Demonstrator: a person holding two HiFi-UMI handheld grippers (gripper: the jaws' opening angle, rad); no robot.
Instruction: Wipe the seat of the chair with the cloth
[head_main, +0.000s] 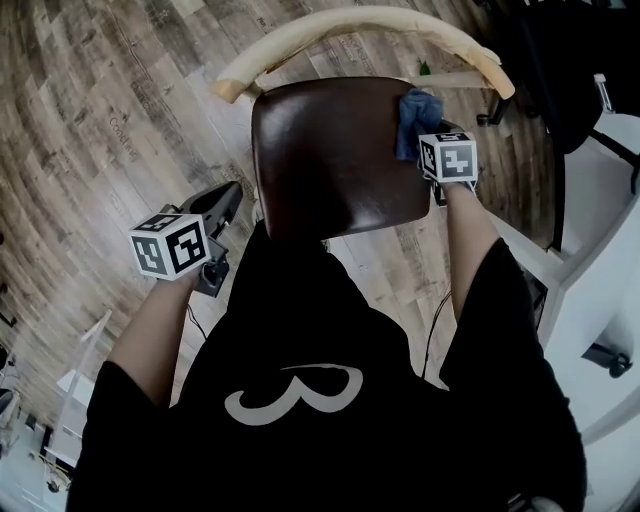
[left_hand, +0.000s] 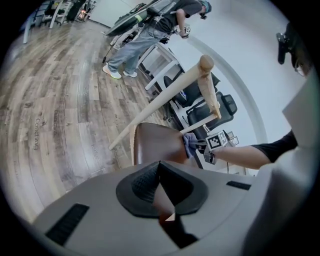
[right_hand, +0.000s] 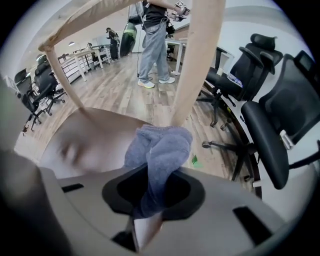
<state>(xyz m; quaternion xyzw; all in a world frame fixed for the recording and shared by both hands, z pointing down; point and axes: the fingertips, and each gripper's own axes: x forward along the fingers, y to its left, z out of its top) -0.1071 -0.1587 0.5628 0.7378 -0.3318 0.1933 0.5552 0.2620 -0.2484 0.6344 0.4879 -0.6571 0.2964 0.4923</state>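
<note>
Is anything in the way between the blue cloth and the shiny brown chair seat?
Nothing visible. The right gripper holds the blue cloth at the brown seat's back corner, beside the pale wooden post.

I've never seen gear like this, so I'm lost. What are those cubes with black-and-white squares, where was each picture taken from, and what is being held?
No robot here: a person holds a two-jaw gripper in each hand, and the patterned cubes are part of those. One picture comes from a camera on the person's head, looking down; the other two ride on the grippers. The right gripper is clamped on a blue cloth at the far right corner of the brown chair seat. The left gripper is shut, empty, left of the seat.
</note>
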